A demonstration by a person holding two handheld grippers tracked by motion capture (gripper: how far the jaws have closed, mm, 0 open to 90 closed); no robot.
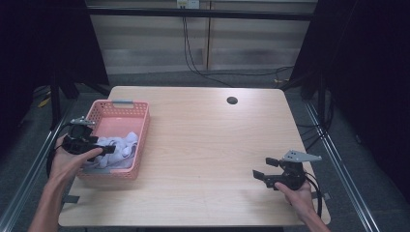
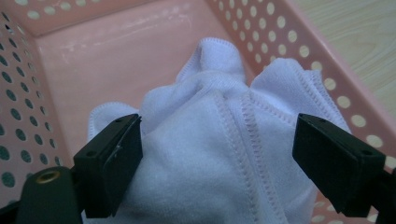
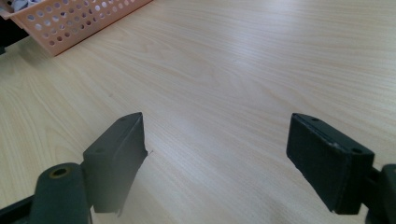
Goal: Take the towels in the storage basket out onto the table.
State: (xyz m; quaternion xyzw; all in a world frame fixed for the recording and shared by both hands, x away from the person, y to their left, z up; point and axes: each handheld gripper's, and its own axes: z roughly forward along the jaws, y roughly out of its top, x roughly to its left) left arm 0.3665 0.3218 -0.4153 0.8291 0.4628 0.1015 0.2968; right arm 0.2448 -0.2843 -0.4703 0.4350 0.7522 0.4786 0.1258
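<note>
At table's 9 o'clock | white cloth (image 2: 219, 154) bunched inside pink basket (image 1: 140, 140) | left gripper (image 2: 217, 163) jaws wide apart, straddling cloth, no grip yet | right gripper (image 1: 265, 168) spread wide, empty, at 4 o'clock | progress: cloth not lifted, pickup pending

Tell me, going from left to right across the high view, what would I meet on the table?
Left gripper → pink basket holding a white cloth → bare table with a dark round hole → right gripper.
</note>
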